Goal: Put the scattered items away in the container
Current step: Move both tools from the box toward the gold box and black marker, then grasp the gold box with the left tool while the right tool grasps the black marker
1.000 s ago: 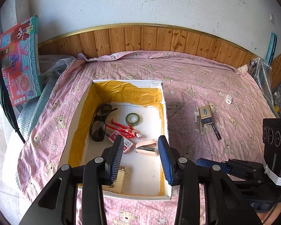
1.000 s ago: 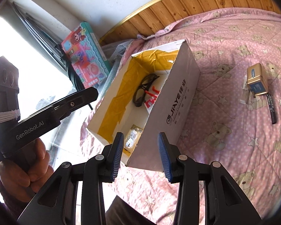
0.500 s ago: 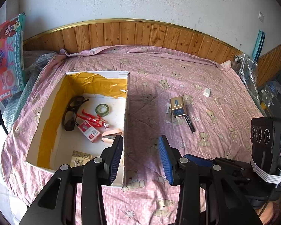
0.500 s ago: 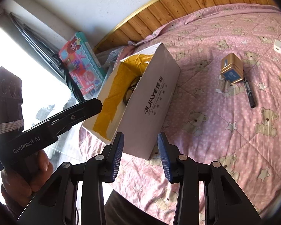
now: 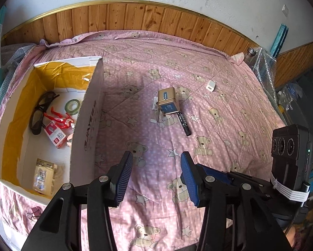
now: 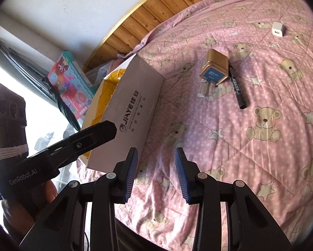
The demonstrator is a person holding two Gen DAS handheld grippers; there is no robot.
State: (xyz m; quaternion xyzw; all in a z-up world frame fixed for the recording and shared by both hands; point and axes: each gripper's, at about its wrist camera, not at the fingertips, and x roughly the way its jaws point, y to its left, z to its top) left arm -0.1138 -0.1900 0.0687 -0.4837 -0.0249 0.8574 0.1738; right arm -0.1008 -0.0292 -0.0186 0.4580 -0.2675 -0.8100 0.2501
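Observation:
A white cardboard box (image 5: 87, 123) (image 6: 133, 108) with a yellow lining lies on the pink bedspread at the left. Inside it are dark glasses (image 5: 40, 113), a green tape roll (image 5: 73, 105), a red toy (image 5: 59, 119), a red-white packet (image 5: 55, 133) and a tan packet (image 5: 43, 175). On the spread lie a gold tin (image 5: 168, 102) (image 6: 215, 70), a black marker (image 5: 183, 123) (image 6: 238, 90), a white tube (image 5: 154, 113) (image 6: 203, 89) and a white charger (image 5: 210, 86) (image 6: 278, 29). My left gripper (image 5: 156, 177) and right gripper (image 6: 156, 173) are both open and empty, hanging over the spread right of the box.
A wooden panelled wall (image 5: 135, 18) runs behind the bed. A colourful toy box (image 6: 73, 83) leans at the far left by the window. Bubble wrap and a jar (image 5: 251, 55) sit at the bed's right corner. A hand (image 6: 24, 207) holds the left gripper's handle.
Both grippers have swung to the right, away from above the box; the box now sits at the left and the tin, marker and charger are more central. Both stayed open.

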